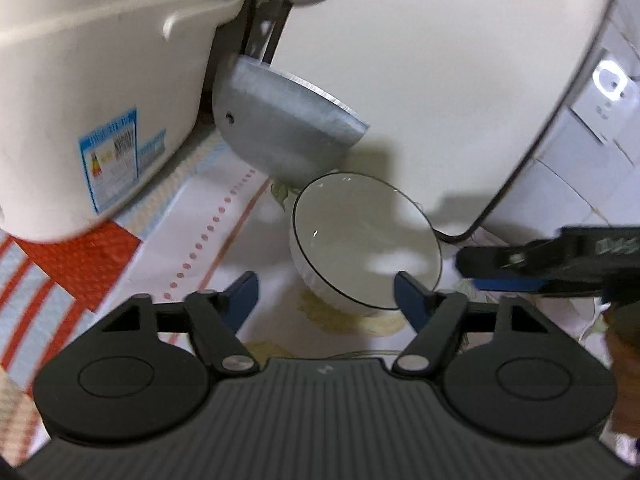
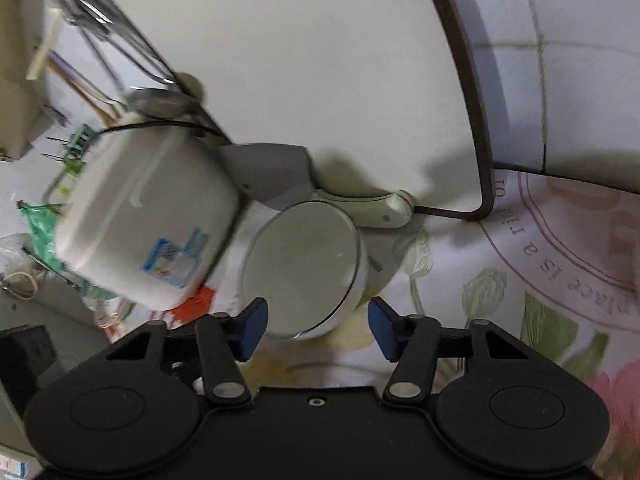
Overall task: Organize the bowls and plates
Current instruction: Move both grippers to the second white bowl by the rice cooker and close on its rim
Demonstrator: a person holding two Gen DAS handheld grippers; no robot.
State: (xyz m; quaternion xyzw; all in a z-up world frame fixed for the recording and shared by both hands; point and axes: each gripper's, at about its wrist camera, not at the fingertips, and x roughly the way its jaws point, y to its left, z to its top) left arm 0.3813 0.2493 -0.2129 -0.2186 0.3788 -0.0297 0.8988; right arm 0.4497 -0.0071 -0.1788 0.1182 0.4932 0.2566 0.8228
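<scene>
White bowl [image 1: 366, 240], dark-rimmed, is seen tilted on the floral-clothed tabletop [image 2: 520, 280] beside a white cooker [image 1: 92, 92]. Left tongs [image 1: 326, 300] and right tongs [image 2: 318, 328] are held released, nothing gripped.

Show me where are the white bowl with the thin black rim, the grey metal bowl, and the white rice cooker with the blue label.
white bowl with black rim [image 1: 366, 240], left wrist view, inner wall
grey metal bowl [image 1: 280, 136], left wrist view, outer side
white rice cooker [image 2: 148, 220], right wrist view, side wall
</scene>
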